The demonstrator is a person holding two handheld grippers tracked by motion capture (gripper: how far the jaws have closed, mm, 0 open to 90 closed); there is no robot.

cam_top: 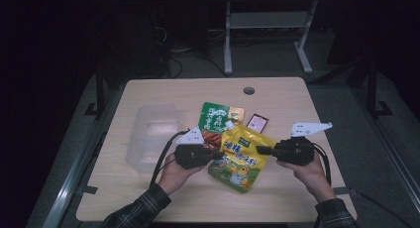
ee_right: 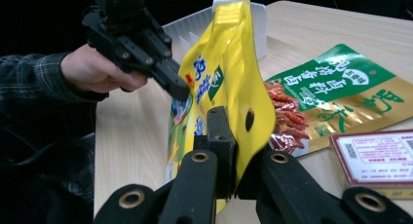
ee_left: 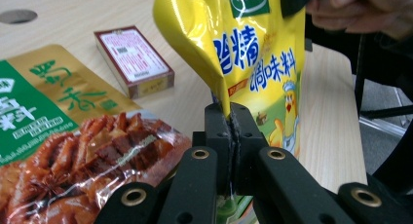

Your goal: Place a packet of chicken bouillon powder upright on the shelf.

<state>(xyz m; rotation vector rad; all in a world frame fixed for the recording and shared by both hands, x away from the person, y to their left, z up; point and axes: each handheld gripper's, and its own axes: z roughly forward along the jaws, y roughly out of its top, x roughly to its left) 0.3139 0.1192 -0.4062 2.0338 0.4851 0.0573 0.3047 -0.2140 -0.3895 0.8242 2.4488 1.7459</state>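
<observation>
A yellow seasoning pouch (cam_top: 241, 156) with a white cap is held between both grippers above the table. My left gripper (cam_top: 216, 153) is shut on its left edge, and in the left gripper view the jaws pinch the yellow pouch (ee_left: 253, 53) at my left gripper (ee_left: 231, 124). My right gripper (cam_top: 261, 149) is shut on the opposite edge; in the right gripper view my right gripper (ee_right: 234, 136) clamps the yellow pouch (ee_right: 234, 73) near a punched hole. A green and gold snack bag (cam_top: 218, 120) lies flat behind it.
A small red and white box (cam_top: 257, 123) lies right of the green bag. A clear plastic tray (cam_top: 151, 134) sits on the left of the wooden table (cam_top: 148, 188). A cable hole (cam_top: 248, 90) is near the far edge.
</observation>
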